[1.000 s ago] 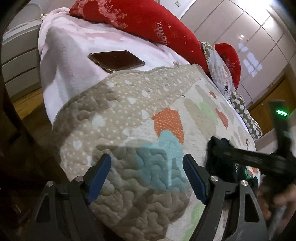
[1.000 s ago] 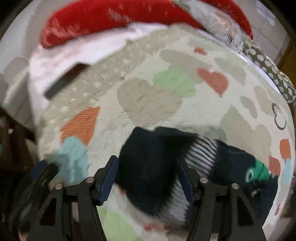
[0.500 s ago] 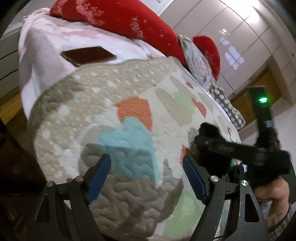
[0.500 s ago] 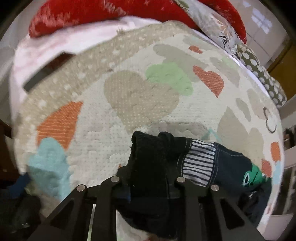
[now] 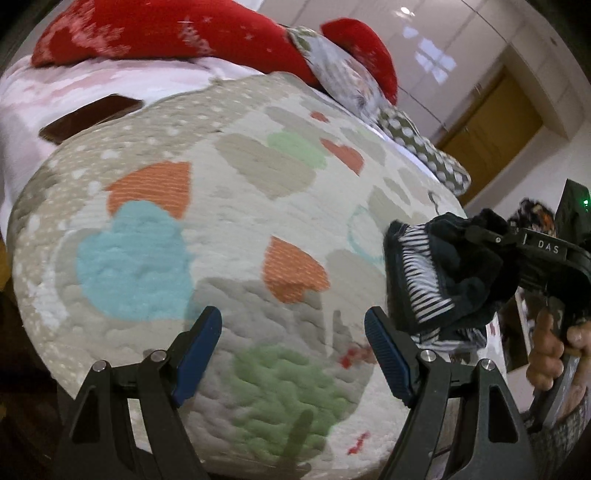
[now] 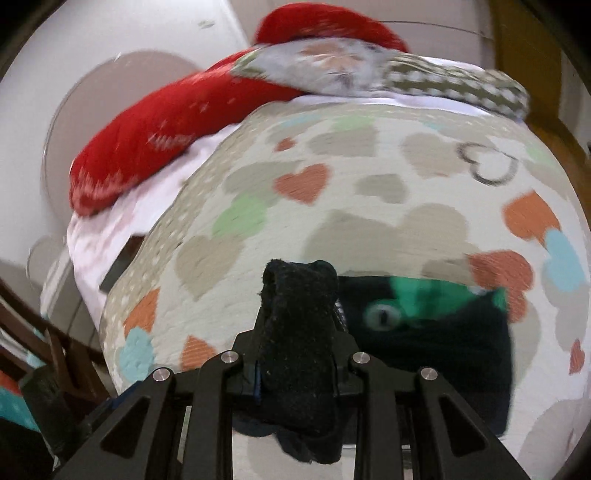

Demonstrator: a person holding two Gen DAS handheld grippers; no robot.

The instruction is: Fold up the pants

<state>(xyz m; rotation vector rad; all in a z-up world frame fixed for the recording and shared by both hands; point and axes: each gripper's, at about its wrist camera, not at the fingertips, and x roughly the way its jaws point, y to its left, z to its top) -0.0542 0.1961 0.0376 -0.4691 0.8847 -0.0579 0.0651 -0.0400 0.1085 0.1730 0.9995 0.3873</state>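
The pants [image 6: 424, 332] are small, dark navy, with a green cartoon patch and a black-and-white striped lining. They lie bunched on a heart-patterned quilt [image 6: 369, 206]. My right gripper [image 6: 297, 373] is shut on a thick fold of the pants' dark fabric [image 6: 299, 317] and holds it above the quilt. In the left wrist view the right gripper [image 5: 480, 251] shows at the right with the pants [image 5: 436, 280] hanging from it. My left gripper [image 5: 293, 350] is open and empty over the quilt [image 5: 229, 206], left of the pants.
Red pillows [image 5: 177, 33] and patterned cushions [image 5: 417, 140] lie along the far side of the bed. A dark phone [image 5: 88, 114] lies on the pink blanket [image 5: 55, 85] at the left. A wooden door [image 5: 491, 122] stands behind. Dark furniture [image 6: 44, 339] is at the bed's left.
My right gripper closed on the pants' fabric and lifted it off the quilt, swinging rightward. My left gripper stayed open and its view turned right across the quilt toward the pants.
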